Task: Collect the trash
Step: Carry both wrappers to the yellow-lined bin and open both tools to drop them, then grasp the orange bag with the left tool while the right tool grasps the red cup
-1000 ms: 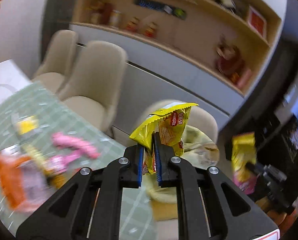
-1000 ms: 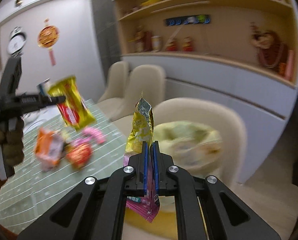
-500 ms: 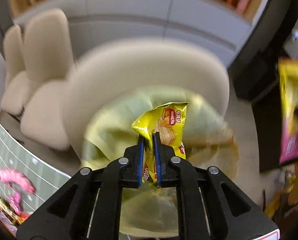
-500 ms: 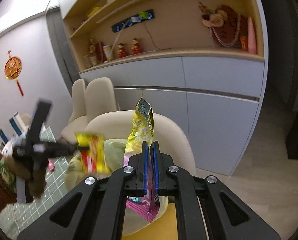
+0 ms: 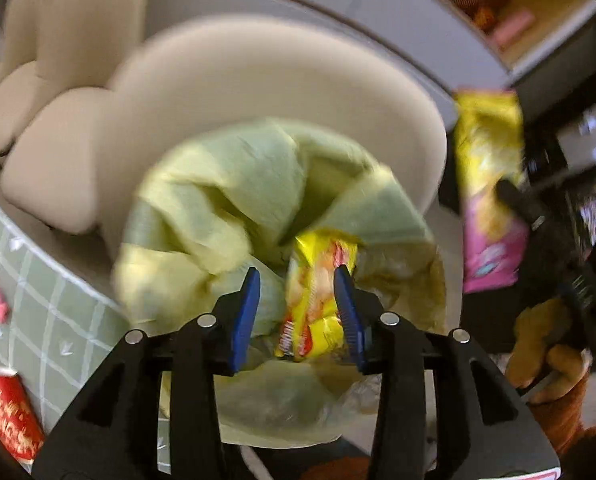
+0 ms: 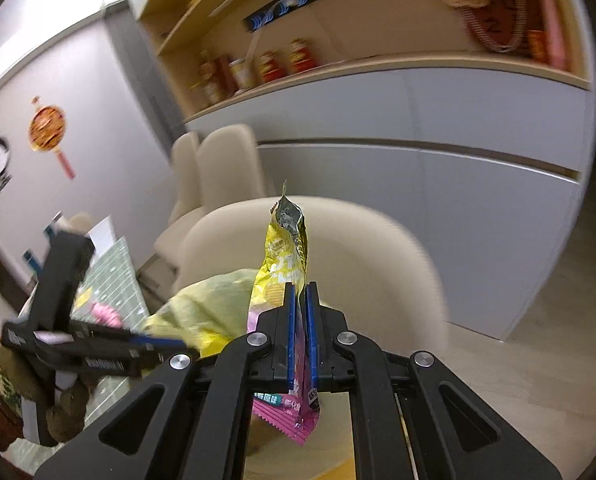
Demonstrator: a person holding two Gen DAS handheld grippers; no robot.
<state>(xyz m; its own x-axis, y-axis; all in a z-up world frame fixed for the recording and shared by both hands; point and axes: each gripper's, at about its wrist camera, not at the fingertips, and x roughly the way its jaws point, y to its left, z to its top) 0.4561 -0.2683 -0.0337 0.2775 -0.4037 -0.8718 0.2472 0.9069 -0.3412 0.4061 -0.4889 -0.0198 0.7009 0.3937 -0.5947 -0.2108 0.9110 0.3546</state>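
Left gripper (image 5: 296,304) has spread, releasing yellow wrapper (image 5: 318,300) over bag (image 5: 217,200); right gripper (image 6: 302,328) still pinches pink-yellow packet (image 6: 283,264)

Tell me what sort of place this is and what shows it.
Most likely a home dining room. Cushioned beige chairs stand at a table with a green checked cloth, and behind them a built-in wooden shelf over grey cabinets holds jars and ornaments. A red lantern decoration hangs on the wall.

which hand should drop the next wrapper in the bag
Right. The right gripper is shut on the yellow-pink wrapper beside the trash bag; the left gripper is open, its yellow snack packet already over the bag.
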